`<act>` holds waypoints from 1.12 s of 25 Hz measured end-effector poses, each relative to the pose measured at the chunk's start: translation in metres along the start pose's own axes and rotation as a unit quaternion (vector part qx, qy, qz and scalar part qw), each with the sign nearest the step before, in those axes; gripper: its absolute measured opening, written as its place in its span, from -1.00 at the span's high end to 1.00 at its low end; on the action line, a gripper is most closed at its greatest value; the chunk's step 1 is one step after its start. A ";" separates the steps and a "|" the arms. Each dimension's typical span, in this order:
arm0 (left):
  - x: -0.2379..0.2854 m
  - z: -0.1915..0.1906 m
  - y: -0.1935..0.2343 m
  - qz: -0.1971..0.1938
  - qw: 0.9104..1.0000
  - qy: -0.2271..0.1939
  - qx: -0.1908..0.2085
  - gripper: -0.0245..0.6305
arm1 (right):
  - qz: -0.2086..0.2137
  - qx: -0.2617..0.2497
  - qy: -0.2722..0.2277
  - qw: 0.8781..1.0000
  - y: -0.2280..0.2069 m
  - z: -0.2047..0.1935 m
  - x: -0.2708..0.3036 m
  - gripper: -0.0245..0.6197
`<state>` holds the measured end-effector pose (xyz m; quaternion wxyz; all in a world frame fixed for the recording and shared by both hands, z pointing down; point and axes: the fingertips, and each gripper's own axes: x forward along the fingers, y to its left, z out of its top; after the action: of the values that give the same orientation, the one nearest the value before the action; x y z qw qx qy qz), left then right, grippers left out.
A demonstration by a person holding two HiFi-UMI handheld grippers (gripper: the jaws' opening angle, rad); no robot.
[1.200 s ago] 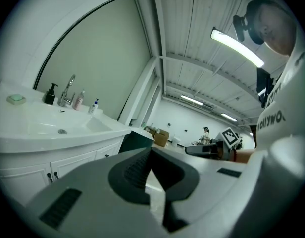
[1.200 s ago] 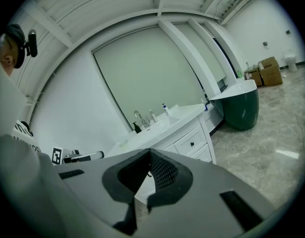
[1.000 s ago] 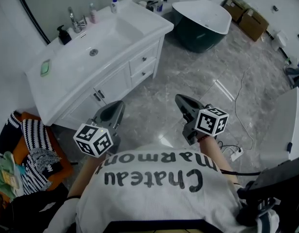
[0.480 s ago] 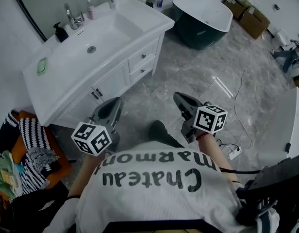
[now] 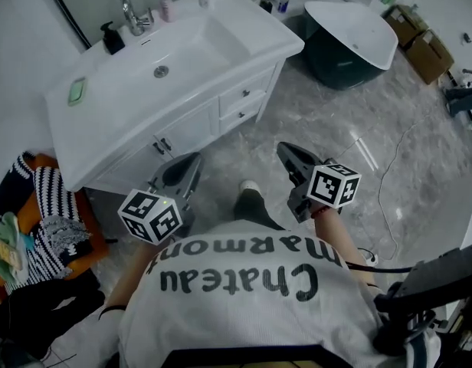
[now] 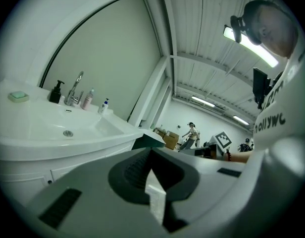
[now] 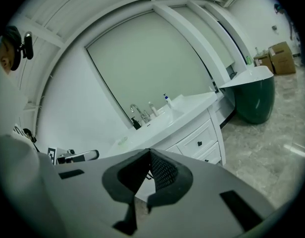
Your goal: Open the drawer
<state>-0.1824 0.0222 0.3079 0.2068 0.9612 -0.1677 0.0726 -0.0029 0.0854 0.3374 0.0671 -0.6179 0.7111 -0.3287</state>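
On the far left a striped cloth (image 5: 52, 213) lies in a heap on the floor, and it sits in about the same spot as a second ago. Next to it is the white sink cabinet (image 5: 98, 121) with a green soap dish (image 5: 77, 90) on top. The cabinet now fills more of the head view than before, so the person has walked closer to it. The left gripper (image 5: 184, 169) is held out in front of the cabinet's doors. Its claw is closed tight with nothing in it, and it touches nothing. Just to its right a shoe (image 5: 250, 188) now sticks out between the two grippers. It was not there a second ago, so the person looks to be in the middle of a step. Past the shoe, the two drawers (image 5: 246, 102) sit one over the other at the right end of the cabinet. Both are pushed all the way in. Each has a small dark knob. The right gripper (image 5: 291, 159) points toward that end, and the right gripper view shows the drawers ahead of it, still well apart from it. Its claw is closed too and holds nothing. Far right and further back stands a dark tub (image 5: 351, 29). So the job has not really begun. I think the person is still walking up, and a claw must open before it can take a knob.
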 end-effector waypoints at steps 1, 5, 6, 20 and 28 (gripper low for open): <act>0.005 0.002 0.004 0.006 1.000 -0.001 -0.003 0.90 | 0.004 0.000 0.006 1.000 -0.005 0.004 0.008 0.91; 0.026 0.009 0.022 0.031 0.999 -0.001 -0.019 0.90 | 0.025 -0.004 0.038 0.999 -0.023 0.020 0.044 0.91; 0.033 0.012 0.025 0.033 0.999 -0.003 -0.024 0.90 | 0.029 -0.006 0.043 0.999 -0.028 0.025 0.051 0.91; 0.116 0.017 0.061 0.092 0.993 0.001 -0.070 0.90 | 0.065 0.004 0.130 0.989 -0.121 0.055 0.143 0.91; 0.146 0.003 0.078 0.135 0.985 -0.012 -0.108 0.90 | 0.078 -0.002 0.186 0.980 -0.165 0.042 0.194 0.91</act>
<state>-0.0731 -0.0893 0.3649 0.2956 0.9024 -0.3055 0.0696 0.1114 -0.1132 0.4557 -0.0419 -0.4888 0.7580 -0.4297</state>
